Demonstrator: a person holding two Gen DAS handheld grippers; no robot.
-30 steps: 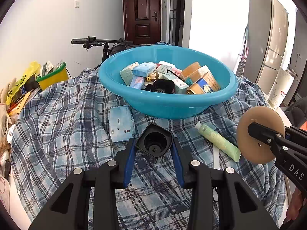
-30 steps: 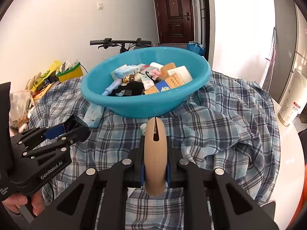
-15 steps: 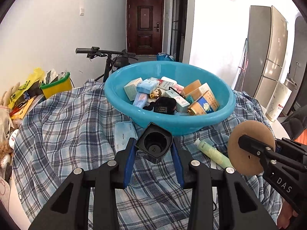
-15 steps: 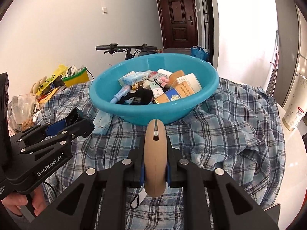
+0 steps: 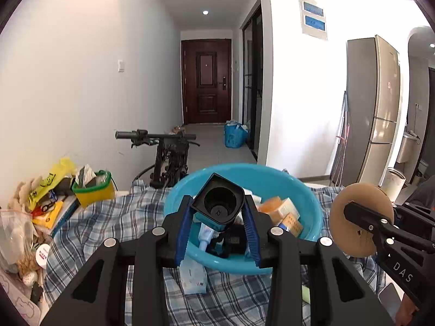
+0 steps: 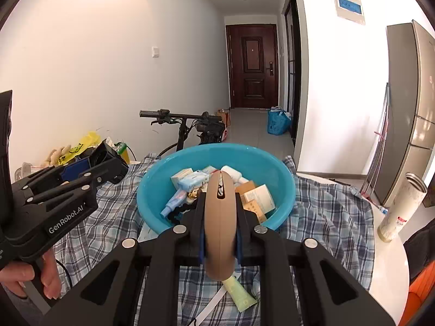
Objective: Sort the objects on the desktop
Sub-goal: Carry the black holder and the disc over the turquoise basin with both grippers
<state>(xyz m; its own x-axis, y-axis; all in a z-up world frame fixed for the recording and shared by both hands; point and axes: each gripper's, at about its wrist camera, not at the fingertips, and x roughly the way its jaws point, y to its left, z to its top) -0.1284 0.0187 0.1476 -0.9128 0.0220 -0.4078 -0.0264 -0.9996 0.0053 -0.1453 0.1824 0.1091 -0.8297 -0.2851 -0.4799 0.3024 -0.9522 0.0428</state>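
Two grippers are up over the table, each with something clamped in it. From the left wrist camera, the left gripper (image 5: 217, 214) has its blue-padded fingers (image 5: 181, 231) pressed on either side of a black square-rimmed cup holder (image 5: 218, 205), whose round hollow faces the camera. It hangs in front of the blue plastic basin (image 5: 304, 198), which sits on a blue plaid cloth (image 5: 108, 217) and holds small boxes and tubes. A pale blue tissue pack (image 5: 193, 274) lies on the cloth just beside the basin's near left side. At the right, the right gripper (image 5: 356, 214) pinches a tan round disc (image 5: 359, 218), seen face on. Far left on the table stands a yellow-and-green container (image 5: 93, 191) among plush toys and bags; a bicycle (image 5: 168, 154) leans beyond the table toward the hallway door.

From the right wrist camera, the right gripper (image 6: 219, 233) is closed on the same tan disc (image 6: 219, 225), now seen edge on, upright between the jaws and in front of the basin (image 6: 282, 187). A light green tube (image 6: 238, 293) lies on the plaid cloth (image 6: 331, 217) near the camera, under the disc. At the left, a hand (image 6: 30, 277) grips the handle of the left gripper (image 6: 108, 160), with the black cup holder (image 6: 102, 153) at its tip. A white cylinder cup (image 6: 402, 206) stands on the bare white table (image 6: 391, 271) at the far right.
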